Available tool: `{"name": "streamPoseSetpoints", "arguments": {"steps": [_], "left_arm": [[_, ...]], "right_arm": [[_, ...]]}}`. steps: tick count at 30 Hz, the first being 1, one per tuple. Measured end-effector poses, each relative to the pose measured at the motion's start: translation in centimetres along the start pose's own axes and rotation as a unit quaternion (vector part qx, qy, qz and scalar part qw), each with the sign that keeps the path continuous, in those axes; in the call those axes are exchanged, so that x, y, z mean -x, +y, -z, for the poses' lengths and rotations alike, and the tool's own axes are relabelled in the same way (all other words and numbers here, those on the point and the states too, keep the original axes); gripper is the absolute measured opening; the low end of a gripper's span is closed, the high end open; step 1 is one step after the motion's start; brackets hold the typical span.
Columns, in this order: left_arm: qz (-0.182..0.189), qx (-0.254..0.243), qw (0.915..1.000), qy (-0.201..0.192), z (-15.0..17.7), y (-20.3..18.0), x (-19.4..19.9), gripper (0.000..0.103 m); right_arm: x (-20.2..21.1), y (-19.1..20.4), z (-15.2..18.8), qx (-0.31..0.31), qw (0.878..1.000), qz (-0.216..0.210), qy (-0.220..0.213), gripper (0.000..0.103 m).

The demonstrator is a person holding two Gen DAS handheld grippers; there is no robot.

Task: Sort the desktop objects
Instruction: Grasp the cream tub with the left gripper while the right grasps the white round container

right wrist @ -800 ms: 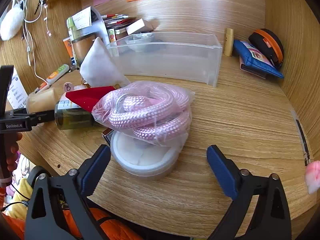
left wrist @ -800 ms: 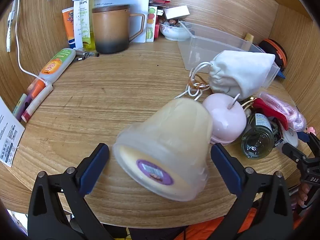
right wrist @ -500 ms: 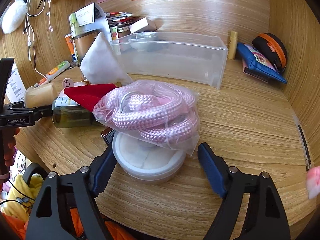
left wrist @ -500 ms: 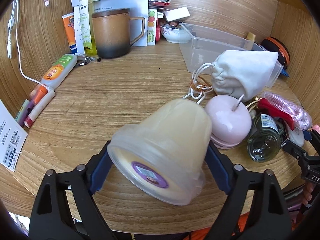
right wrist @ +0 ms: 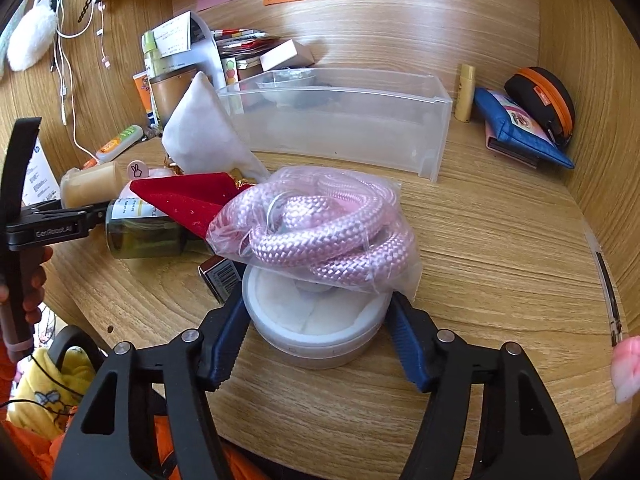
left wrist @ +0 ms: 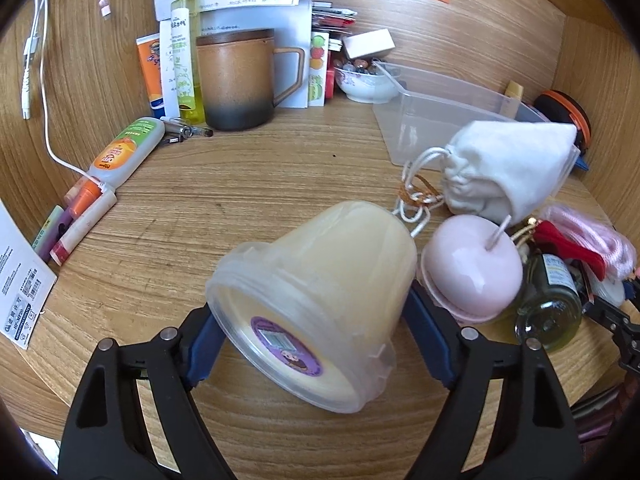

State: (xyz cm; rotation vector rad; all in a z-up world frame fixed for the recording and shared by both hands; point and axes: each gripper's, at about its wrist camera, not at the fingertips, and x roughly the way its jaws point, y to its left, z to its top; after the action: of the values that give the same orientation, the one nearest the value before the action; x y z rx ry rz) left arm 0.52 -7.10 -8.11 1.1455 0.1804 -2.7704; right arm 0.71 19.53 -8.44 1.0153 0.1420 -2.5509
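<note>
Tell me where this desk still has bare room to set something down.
Bare wood lies between the brown mug, the sunscreen tube and the tipped yellow tub. More lies right of the pink rope bag, toward the blue pouch. The clear bin looks empty. It is crowded around the white pouch.

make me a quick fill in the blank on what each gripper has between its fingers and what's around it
1. The left gripper is closed on a cream plastic tub that lies on its ____.
2. The right gripper is closed on a round white container, and on top of it rests a bag of ____ rope.
3. Beside the pink round case lies a white ____ pouch.

Missing words: side; pink; drawstring
</note>
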Motion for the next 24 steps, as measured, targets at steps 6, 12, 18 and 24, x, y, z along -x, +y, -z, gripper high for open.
{"name": "streamPoseSetpoints", "arguments": {"steps": [6, 12, 18, 24], "left_arm": [[0.001, 0.004, 1.0000, -0.001, -0.1, 0.1, -0.1, 0.082], [0.017, 0.012, 0.9998, -0.005, -0.4, 0.2, 0.5, 0.068], [0.016, 0.011, 0.9998, -0.007, -0.3, 0.1, 0.5, 0.068], [0.017, 0.020, 0.9997, -0.004, -0.4, 0.3, 0.6, 0.068]], "right_arm": [[1.1, -0.7, 0.1, -0.005, 1.000, 0.000, -0.006, 0.062], [1.8, -1.1, -0.1, -0.010, 1.000, 0.000, -0.009, 0.062], [2.8, -1.2, -0.2, -0.011, 1.000, -0.002, -0.020, 0.062], [4.6, -1.3, -0.9, -0.012, 0.999, -0.005, -0.045, 0.062]]}}
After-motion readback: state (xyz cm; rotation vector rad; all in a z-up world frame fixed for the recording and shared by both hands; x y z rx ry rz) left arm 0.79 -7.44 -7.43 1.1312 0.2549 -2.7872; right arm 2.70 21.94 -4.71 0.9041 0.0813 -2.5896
